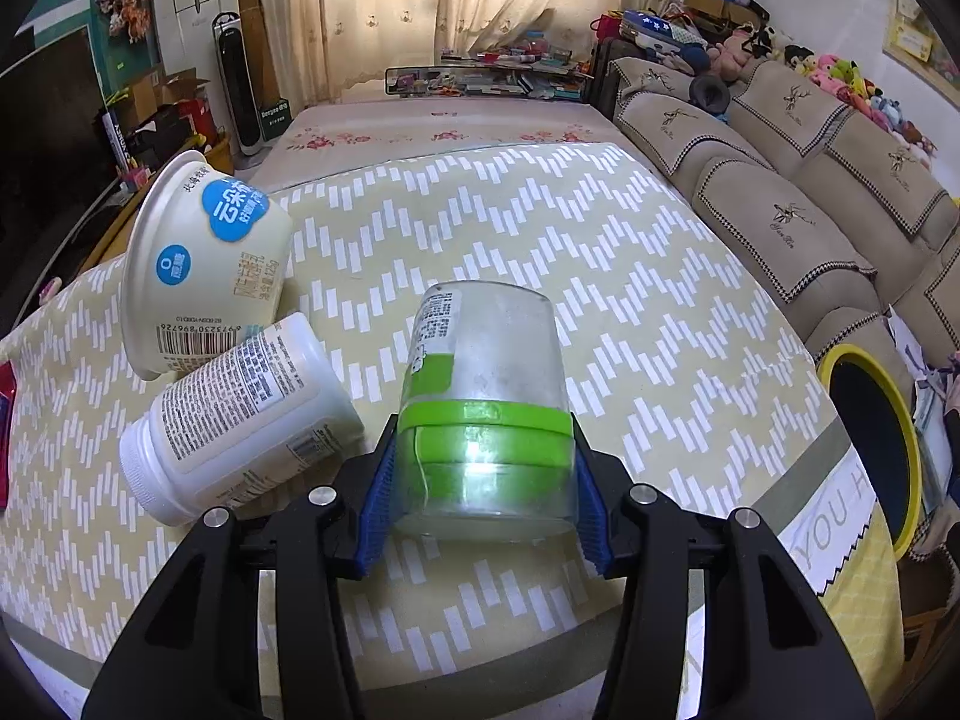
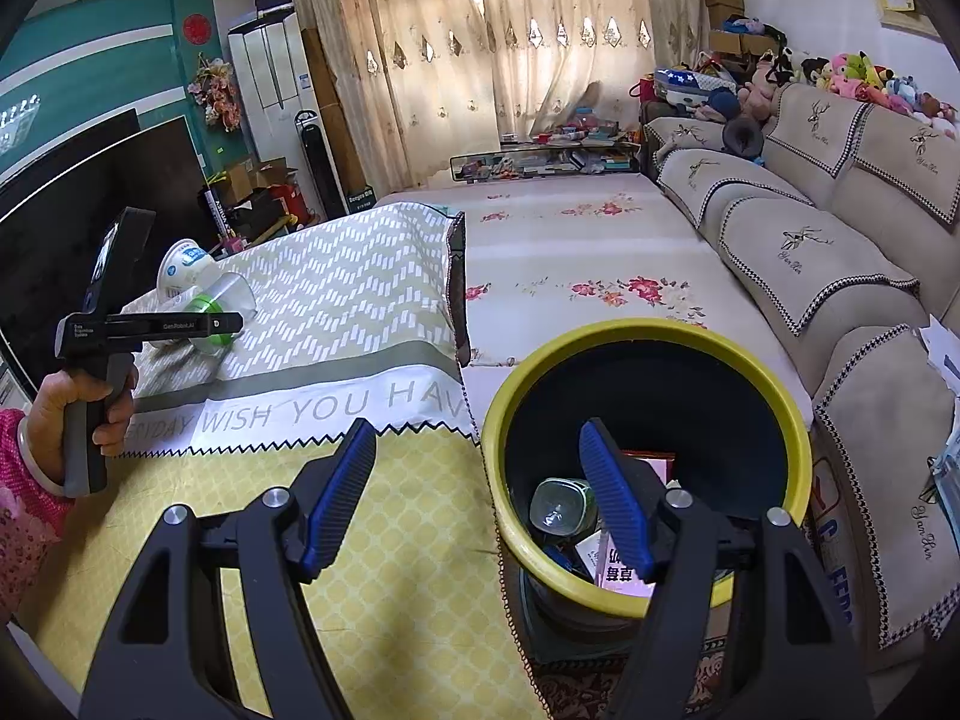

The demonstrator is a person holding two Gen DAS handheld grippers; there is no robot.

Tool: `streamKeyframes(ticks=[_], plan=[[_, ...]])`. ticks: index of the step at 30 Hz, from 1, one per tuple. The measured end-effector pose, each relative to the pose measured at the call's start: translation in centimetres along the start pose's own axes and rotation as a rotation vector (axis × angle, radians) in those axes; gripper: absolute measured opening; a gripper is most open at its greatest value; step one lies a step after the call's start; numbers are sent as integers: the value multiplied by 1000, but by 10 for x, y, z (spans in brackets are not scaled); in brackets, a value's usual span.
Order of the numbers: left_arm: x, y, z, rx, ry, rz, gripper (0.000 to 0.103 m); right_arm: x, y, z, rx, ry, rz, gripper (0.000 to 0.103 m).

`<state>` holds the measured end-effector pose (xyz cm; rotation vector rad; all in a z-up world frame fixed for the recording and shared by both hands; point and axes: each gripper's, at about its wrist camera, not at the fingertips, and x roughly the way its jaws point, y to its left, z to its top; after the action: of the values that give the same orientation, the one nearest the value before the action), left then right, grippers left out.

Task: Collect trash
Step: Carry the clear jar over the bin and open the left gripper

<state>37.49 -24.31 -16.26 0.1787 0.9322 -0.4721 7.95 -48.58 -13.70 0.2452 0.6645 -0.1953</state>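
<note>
A clear plastic cup (image 1: pixel 486 372) with a green band lies on its side on the chevron tablecloth (image 1: pixel 600 276). My left gripper (image 1: pixel 483 456) is shut on it, with a blue pad pressed against each side at the green band. A white labelled jar (image 1: pixel 240 408) lies just left of it, and a tipped paper bowl (image 1: pixel 204 264) rests behind the jar. The right wrist view shows the left gripper (image 2: pixel 231 321) held by a hand (image 2: pixel 78 402) at the cup (image 2: pixel 225 300). My right gripper (image 2: pixel 477 429) stands open and empty beside the yellow-rimmed bin (image 2: pixel 798 420), which holds several discarded items.
The bin (image 1: pixel 840 354) sits off the table's right corner, between the table and a beige sofa (image 1: pixel 780 222). A floral-covered surface (image 2: pixel 600 240) extends behind the table. A red item (image 1: pixel 5 420) lies at the table's left edge. A television (image 2: pixel 60 228) stands at the left.
</note>
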Motion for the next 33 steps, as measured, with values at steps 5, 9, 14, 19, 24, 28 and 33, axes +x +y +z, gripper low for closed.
streamKeyframes(ticks=[5, 9, 14, 19, 24, 28, 33], plan=[[-10, -8, -11, 10, 2, -42, 50, 0, 0, 1, 1, -3, 3, 67], [-28, -15, -26, 14, -13, -71, 50, -2, -1, 1, 3, -9, 6, 67], [-61, -29, -42, 34, -48, -101, 50, -12, -3, 0, -14, -18, -3, 67], [-93, -58, -49, 79, -68, -146, 50, -27, -11, -5, -45, -23, -54, 67], [-110, -105, -46, 150, -66, -228, 50, -50, -31, -12, -43, -40, -137, 67], [-106, -152, -43, 214, -43, -292, 50, -67, -56, -18, -8, -56, -201, 67], [-83, -219, -36, 297, 10, -350, 50, -80, -90, -26, 62, -70, -239, 67]])
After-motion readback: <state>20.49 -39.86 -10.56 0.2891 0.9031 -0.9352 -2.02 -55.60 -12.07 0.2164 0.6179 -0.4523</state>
